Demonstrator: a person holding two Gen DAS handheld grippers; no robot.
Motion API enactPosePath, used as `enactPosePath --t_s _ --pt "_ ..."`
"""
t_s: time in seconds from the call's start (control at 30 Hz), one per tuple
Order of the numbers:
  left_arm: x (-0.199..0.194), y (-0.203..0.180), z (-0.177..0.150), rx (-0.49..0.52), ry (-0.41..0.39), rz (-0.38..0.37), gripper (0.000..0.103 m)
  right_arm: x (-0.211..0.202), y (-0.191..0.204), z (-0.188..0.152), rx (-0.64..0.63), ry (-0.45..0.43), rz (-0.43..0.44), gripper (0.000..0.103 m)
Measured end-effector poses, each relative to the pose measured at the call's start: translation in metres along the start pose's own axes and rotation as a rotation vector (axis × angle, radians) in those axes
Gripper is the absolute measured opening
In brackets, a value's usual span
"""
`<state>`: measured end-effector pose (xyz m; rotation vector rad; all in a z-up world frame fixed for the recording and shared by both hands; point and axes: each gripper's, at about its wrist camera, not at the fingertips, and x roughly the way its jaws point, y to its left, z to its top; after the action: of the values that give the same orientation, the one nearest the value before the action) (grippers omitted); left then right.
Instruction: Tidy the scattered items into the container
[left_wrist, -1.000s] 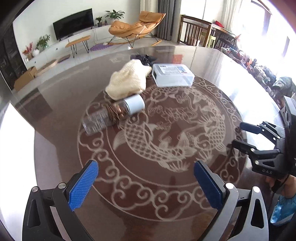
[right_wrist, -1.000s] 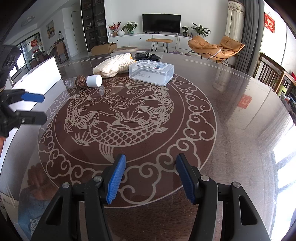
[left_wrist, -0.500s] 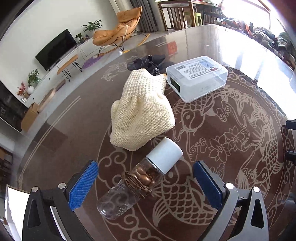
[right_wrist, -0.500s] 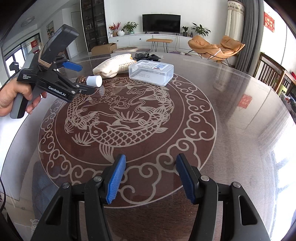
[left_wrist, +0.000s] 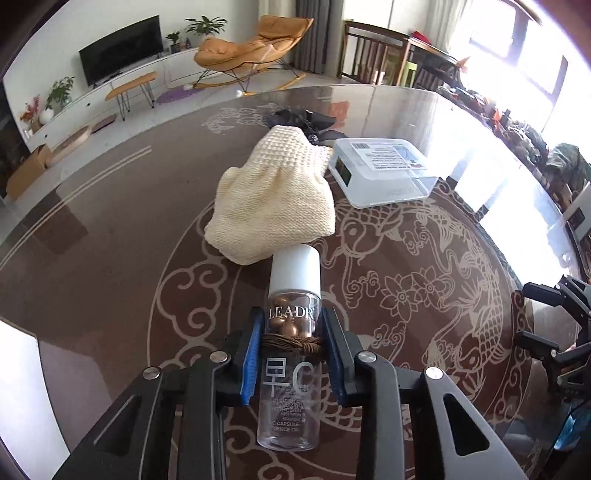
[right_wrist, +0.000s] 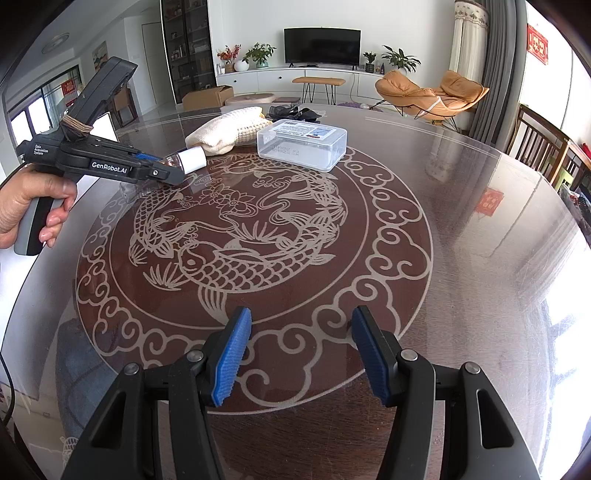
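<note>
A clear bottle (left_wrist: 292, 317) with a white cap, brown capsules and a twine band lies on the table, cap pointing away. My left gripper (left_wrist: 293, 325) is closing on it, its blue pads against the bottle's sides at the twine. In the right wrist view the left gripper (right_wrist: 162, 171) sits at the left with the bottle's cap (right_wrist: 194, 159) sticking out. A cream knitted pouch (left_wrist: 273, 199) lies just beyond the cap. The clear lidded box (left_wrist: 384, 170) stands to the right of the pouch. My right gripper (right_wrist: 301, 354) hovers open over the table's near side, holding nothing.
A black bundle (left_wrist: 303, 118) lies behind the pouch. The round glass table (right_wrist: 461, 229) has a fish pattern in its middle. A person's hand (right_wrist: 22, 206) holds the left gripper's handle. Chairs stand past the table's far right edge.
The left gripper has moved forward over the bottle and its jaws have closed from wide open onto the bottle's sides. The right gripper has stayed still.
</note>
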<state>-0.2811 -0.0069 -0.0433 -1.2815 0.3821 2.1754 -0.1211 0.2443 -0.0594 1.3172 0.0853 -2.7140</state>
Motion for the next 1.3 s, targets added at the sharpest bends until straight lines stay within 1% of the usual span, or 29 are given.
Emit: enactPosePath --t_s 0.1,0.17,0.23,0.3,0.33,0.37,0.47,0.53,0.57,0.6,0.67,0.73,0.83,0.87,0.9,0.93,0.97,1.03,1.1,1.17,1.2,1.27,1.3 --pt "-0.006 -0.005 -0.013 -0.066 -0.017 0.002 0.031 0.000 0.000 0.000 0.001 0.000 0.001 0.058" --pt "-0.014 -0.007 -0.030 -0.117 -0.027 0.005 0.031 0.000 0.000 0.000 0.003 -0.001 0.004 0.058" --pt "-0.024 -0.014 -0.051 -0.146 -0.024 0.047 0.031 0.000 0.000 0.001 0.004 -0.001 0.006 0.058" --pt "-0.037 -0.025 -0.076 -0.148 -0.024 0.099 0.031 0.000 0.001 0.001 0.001 -0.001 -0.003 0.058" --pt "-0.043 -0.029 -0.088 -0.151 -0.029 0.111 0.031 0.001 0.001 0.003 0.017 -0.006 0.023 0.060" --pt "-0.048 -0.032 -0.100 -0.159 -0.035 0.117 0.031 0.002 0.001 0.006 0.038 -0.015 0.087 0.060" --pt "-0.062 -0.036 -0.126 -0.205 -0.058 0.105 0.031 0.020 0.008 0.032 0.146 -0.003 0.344 0.060" --pt "-0.066 -0.037 -0.136 -0.232 -0.072 0.100 0.031 0.036 0.017 0.061 0.216 -0.029 0.451 0.059" --pt "-0.066 -0.037 -0.137 -0.238 -0.078 0.102 0.031 0.045 0.022 0.076 0.244 -0.041 0.485 0.059" --pt "-0.066 -0.036 -0.136 -0.242 -0.084 0.106 0.031 0.056 0.027 0.092 0.270 -0.038 0.499 0.059" --pt "-0.067 -0.037 -0.138 -0.257 -0.097 0.109 0.031 0.080 0.036 0.121 0.326 -0.017 0.481 0.059" --pt "-0.067 -0.035 -0.140 -0.273 -0.108 0.105 0.031 0.102 0.040 0.143 0.388 0.007 0.432 0.059" --pt "-0.068 -0.033 -0.142 -0.299 -0.124 0.094 0.031 0.127 0.042 0.160 0.466 0.033 0.364 0.059" --pt "-0.068 -0.033 -0.143 -0.301 -0.127 0.094 0.031 0.133 0.043 0.163 0.475 0.038 0.359 0.055" --pt "-0.068 -0.033 -0.144 -0.298 -0.127 0.096 0.031 0.135 0.044 0.166 0.464 0.035 0.353 0.054" --pt "-0.068 -0.034 -0.143 -0.294 -0.125 0.099 0.031 0.136 0.047 0.168 0.438 0.036 0.360 0.030" --pt "-0.068 -0.036 -0.144 -0.291 -0.125 0.102 0.031 0.138 0.050 0.168 0.407 0.047 0.373 0.013" --pt "-0.069 -0.037 -0.148 -0.298 -0.131 0.103 0.031 0.133 0.053 0.160 0.350 0.046 0.402 0.013" --pt "-0.070 -0.036 -0.149 -0.315 -0.135 0.100 0.031 0.119 0.048 0.145 0.294 0.048 0.439 0.013" --pt "-0.072 -0.038 -0.151 -0.332 -0.134 0.094 0.031 0.103 0.040 0.123 0.220 0.084 0.496 0.013" --pt "-0.073 -0.039 -0.152 -0.337 -0.133 0.091 0.031 0.092 0.035 0.109 0.168 0.108 0.510 0.013" --pt "-0.074 -0.045 -0.156 -0.342 -0.134 0.089 0.031 0.068 0.021 0.081 0.064 0.135 0.498 0.014" --pt "-0.073 -0.048 -0.156 -0.342 -0.137 0.092 0.031 0.057 0.014 0.068 0.021 0.142 0.471 0.015"
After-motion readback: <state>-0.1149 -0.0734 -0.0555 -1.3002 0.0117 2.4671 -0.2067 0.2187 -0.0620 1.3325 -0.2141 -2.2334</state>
